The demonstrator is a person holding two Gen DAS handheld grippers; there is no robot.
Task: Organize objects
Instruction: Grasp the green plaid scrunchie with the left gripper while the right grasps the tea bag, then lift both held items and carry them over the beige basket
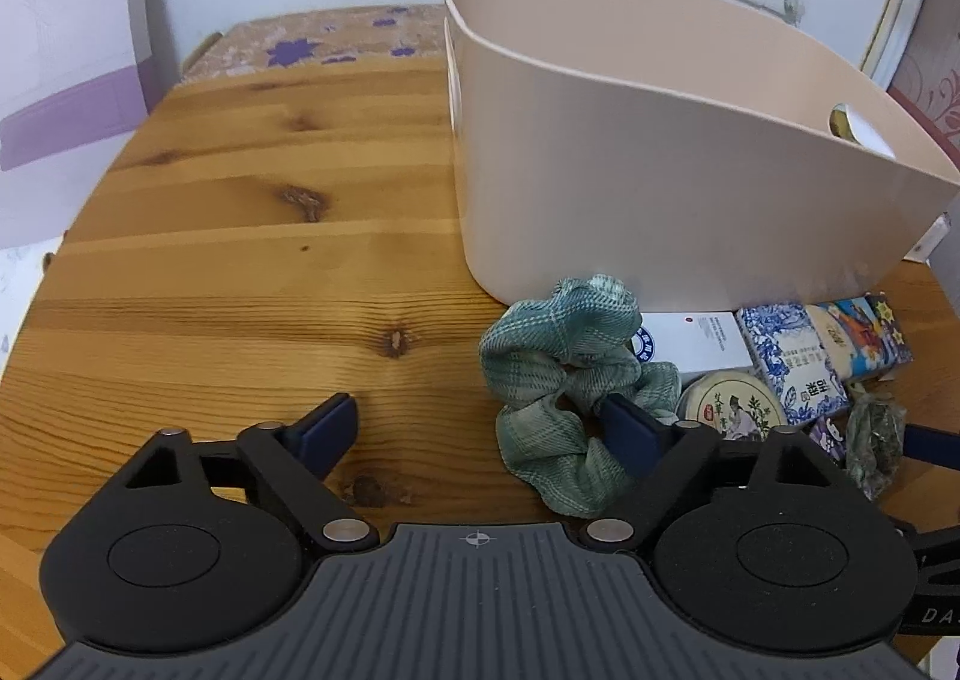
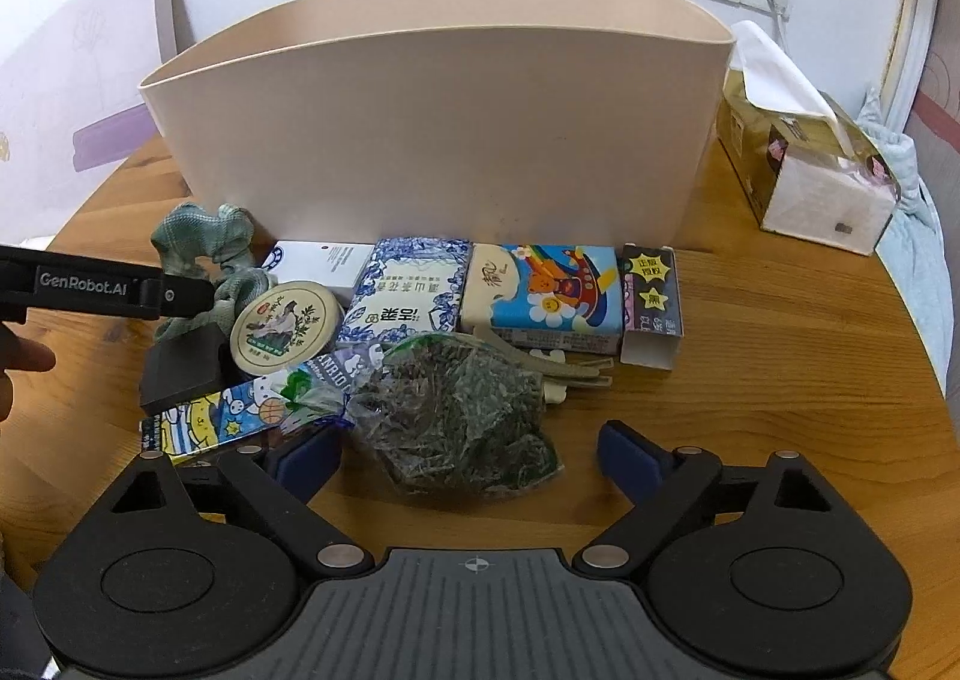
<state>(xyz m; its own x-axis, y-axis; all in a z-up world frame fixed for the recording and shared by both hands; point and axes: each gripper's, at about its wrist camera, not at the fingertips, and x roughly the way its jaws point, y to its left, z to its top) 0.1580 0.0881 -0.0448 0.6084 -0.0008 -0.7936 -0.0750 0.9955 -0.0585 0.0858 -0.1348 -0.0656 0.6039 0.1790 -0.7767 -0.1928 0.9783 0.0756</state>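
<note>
A green checked scrunchie [image 1: 558, 356] lies on the wooden table [image 1: 252, 236] in front of a tall beige bin [image 1: 660, 170]. My left gripper [image 1: 480, 428] is open; its right finger sits in the scrunchie's folds and its left finger is over bare wood. In the right wrist view the scrunchie [image 2: 198, 236] lies at the left end of a row of small items below the bin [image 2: 456, 140]. My right gripper [image 2: 468, 458] is open, with a clear bag of dried herbs [image 2: 456, 416] between its fingers, untouched.
Beside the bin lie a white box [image 2: 324, 260], a round tin [image 2: 282, 326], a blue-and-white tissue pack [image 2: 408, 296], a cartoon tissue pack [image 2: 546, 296], a small star box [image 2: 651, 302], beige clips [image 2: 570, 374] and a cartoon packet [image 2: 240, 410]. A tissue box [image 2: 804, 158] stands right.
</note>
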